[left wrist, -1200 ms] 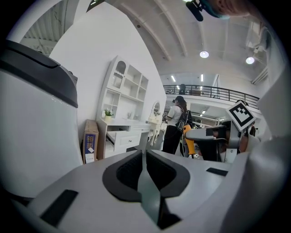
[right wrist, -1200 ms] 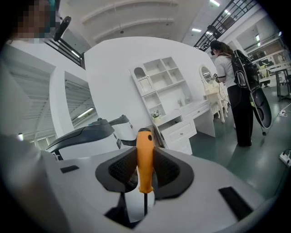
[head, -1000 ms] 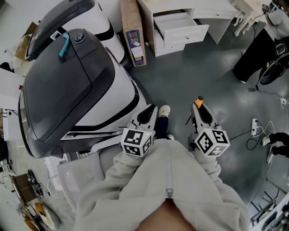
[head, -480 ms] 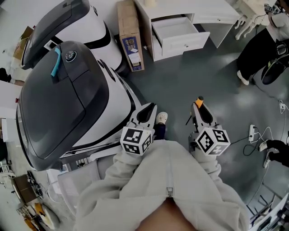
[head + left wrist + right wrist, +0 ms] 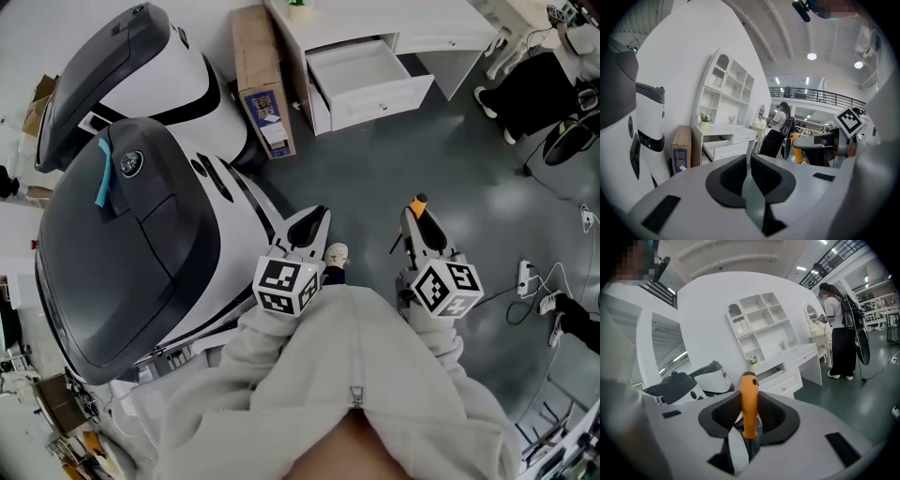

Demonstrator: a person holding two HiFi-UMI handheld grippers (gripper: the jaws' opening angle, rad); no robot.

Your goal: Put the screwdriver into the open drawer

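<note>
My right gripper (image 5: 419,214) is shut on the screwdriver (image 5: 419,202), whose orange handle (image 5: 749,401) stands up between the pads and past the tips. The left gripper (image 5: 307,228) is shut with nothing in it; its pads meet in the left gripper view (image 5: 749,161). Both are held side by side over the dark floor and point toward the white desk (image 5: 441,23). The open drawer (image 5: 361,67) juts from the desk's front, far ahead of both grippers. It also shows in the left gripper view (image 5: 723,149) and the right gripper view (image 5: 776,370).
Two big grey and white machines (image 5: 141,216) fill the left, close beside my left gripper. A cardboard box (image 5: 258,84) leans by the desk's left side. A person in black (image 5: 534,94) stands at the upper right. A power strip and cables (image 5: 527,274) lie at the right.
The desk and open drawer have come nearer and lower in the head view, and the machines have slid down left. Both grippers keep the same posture, and the screwdriver stays gripped.
</note>
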